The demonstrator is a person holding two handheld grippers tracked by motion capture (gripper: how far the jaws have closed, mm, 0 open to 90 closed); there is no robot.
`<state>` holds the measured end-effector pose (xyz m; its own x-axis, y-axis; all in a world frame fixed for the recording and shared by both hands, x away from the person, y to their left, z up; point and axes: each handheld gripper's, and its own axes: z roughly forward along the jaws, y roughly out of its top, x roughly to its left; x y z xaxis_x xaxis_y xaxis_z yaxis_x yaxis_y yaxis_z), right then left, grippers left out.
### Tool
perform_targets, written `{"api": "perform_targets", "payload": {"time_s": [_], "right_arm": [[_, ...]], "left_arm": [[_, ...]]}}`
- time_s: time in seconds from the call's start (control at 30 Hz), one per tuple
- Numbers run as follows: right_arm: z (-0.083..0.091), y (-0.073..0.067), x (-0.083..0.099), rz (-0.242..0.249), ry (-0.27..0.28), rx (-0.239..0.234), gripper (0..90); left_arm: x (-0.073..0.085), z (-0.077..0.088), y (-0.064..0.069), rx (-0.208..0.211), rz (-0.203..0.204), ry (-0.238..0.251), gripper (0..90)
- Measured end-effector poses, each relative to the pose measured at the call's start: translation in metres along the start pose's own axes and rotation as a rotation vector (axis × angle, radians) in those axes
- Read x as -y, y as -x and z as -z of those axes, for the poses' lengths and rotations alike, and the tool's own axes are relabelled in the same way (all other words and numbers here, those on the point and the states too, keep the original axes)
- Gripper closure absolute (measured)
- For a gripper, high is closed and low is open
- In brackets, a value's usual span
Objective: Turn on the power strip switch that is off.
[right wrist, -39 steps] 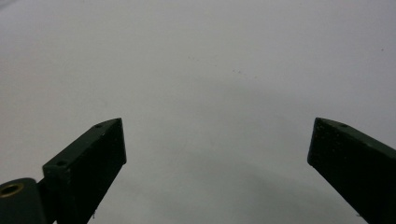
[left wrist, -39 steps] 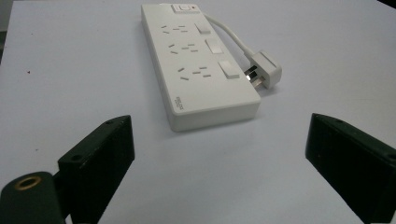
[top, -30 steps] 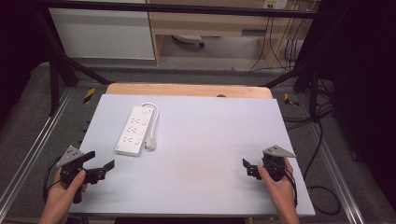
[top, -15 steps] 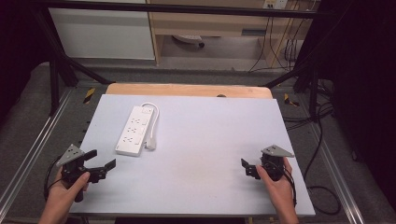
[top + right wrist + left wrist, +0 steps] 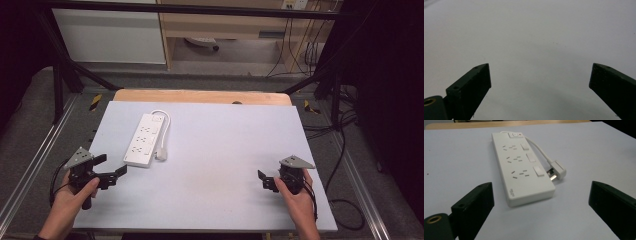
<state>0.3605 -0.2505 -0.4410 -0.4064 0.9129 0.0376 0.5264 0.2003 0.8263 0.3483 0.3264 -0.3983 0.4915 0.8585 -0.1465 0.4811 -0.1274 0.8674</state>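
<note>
**Three Cameras, One Table**

The high view looked forward and down from above the near edge, taking in the whole table [image 5: 210,200] and the floor beyond. The left gripper view sat low near the left edge, facing far and rightward at the power strip [image 5: 521,170] close ahead, which the high view shared. The right gripper view hung close over bare tabletop at the near right.

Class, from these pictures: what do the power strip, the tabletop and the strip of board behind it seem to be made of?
Power strip: probably moulded plastic; white, smooth, rounded edges, slight sheen.
Tabletop: perhaps matt laminate or painted board; pale, even, no grain visible.
Board: looks like wood; light brown, though its grain is too blurred to confirm.
</note>
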Motion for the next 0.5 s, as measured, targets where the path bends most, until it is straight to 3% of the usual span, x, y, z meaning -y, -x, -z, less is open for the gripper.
{"api": "perform_targets", "payload": {"time_s": [0.2, 0.5], "right_arm": [[0.0, 0.0, 0.001, 0.009, -0.007, 0.018, 4.1], [0.001, 0.0, 0.0, 0.006, 0.003, 0.04, 3.3]], "left_arm": [[-0.009, -0.004, 0.0, 0.001, 0.032, 0.01, 6.3], [-0.015, -0.007, 0.002, 0.012, 0.029, 0.015, 6.8]]}}
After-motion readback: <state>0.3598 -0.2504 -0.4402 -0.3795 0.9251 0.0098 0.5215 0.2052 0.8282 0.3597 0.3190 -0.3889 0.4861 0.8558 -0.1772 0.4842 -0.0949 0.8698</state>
